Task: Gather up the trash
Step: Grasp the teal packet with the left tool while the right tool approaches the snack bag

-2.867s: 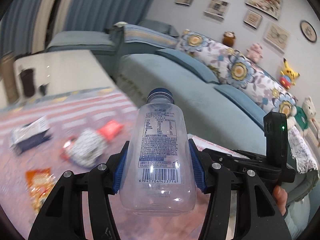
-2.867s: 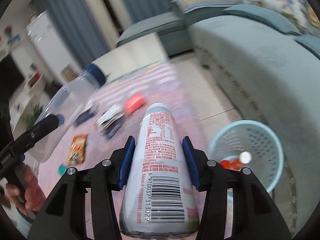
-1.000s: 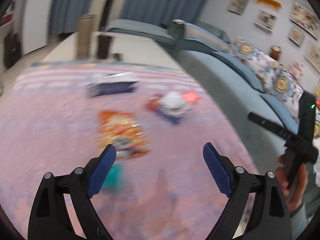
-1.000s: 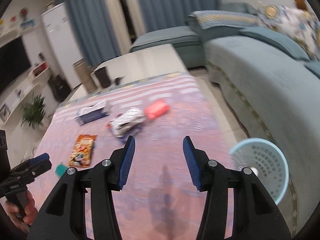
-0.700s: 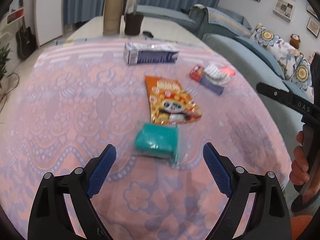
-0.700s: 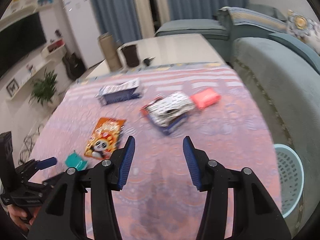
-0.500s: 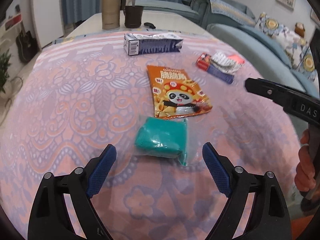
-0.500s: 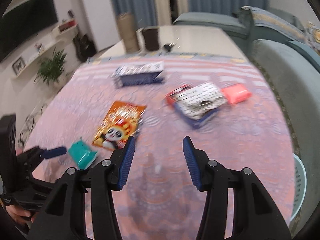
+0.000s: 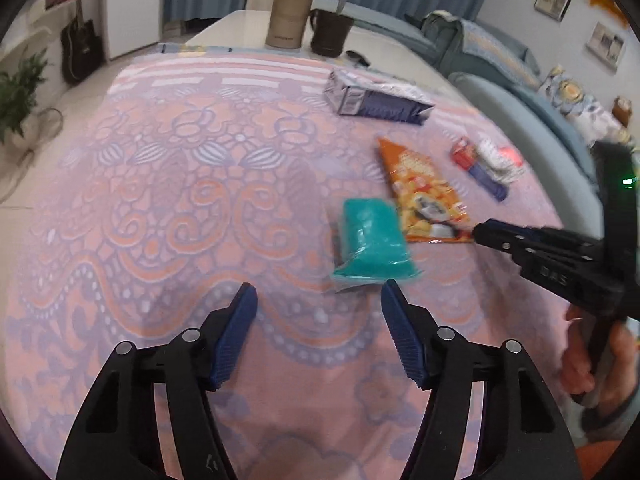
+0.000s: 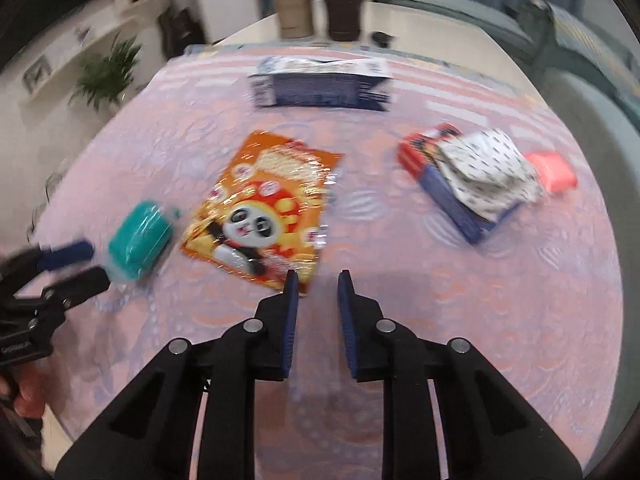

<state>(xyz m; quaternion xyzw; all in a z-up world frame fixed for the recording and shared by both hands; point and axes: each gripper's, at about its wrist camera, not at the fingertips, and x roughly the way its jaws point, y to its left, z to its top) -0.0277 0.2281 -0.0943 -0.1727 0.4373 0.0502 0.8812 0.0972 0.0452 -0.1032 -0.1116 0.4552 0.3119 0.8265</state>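
A teal packet (image 9: 372, 240) lies on the pink patterned cloth, just ahead and right of my left gripper (image 9: 319, 300), which is open and empty; it also shows in the right wrist view (image 10: 140, 236). An orange panda snack bag (image 10: 264, 204) lies just ahead of my right gripper (image 10: 316, 280), whose jaws are narrowly apart and empty. The bag also shows in the left wrist view (image 9: 424, 192). A blue-and-white box (image 10: 320, 84), a red-and-blue box with crumpled spotted paper (image 10: 476, 176) and a red packet (image 10: 554, 172) lie farther off.
The table (image 10: 520, 320) is covered by the pink cloth. A tan flask (image 9: 290, 4) and a dark cup (image 9: 330, 32) stand at the far end. A blue sofa (image 9: 520, 92) runs along the right. A plant (image 10: 104, 76) stands on the floor at left.
Both grippers let go of their bottles and swung back over the table. They have dropped close to the teal packet and the panda bag, and both pairs of jaws have narrowed.
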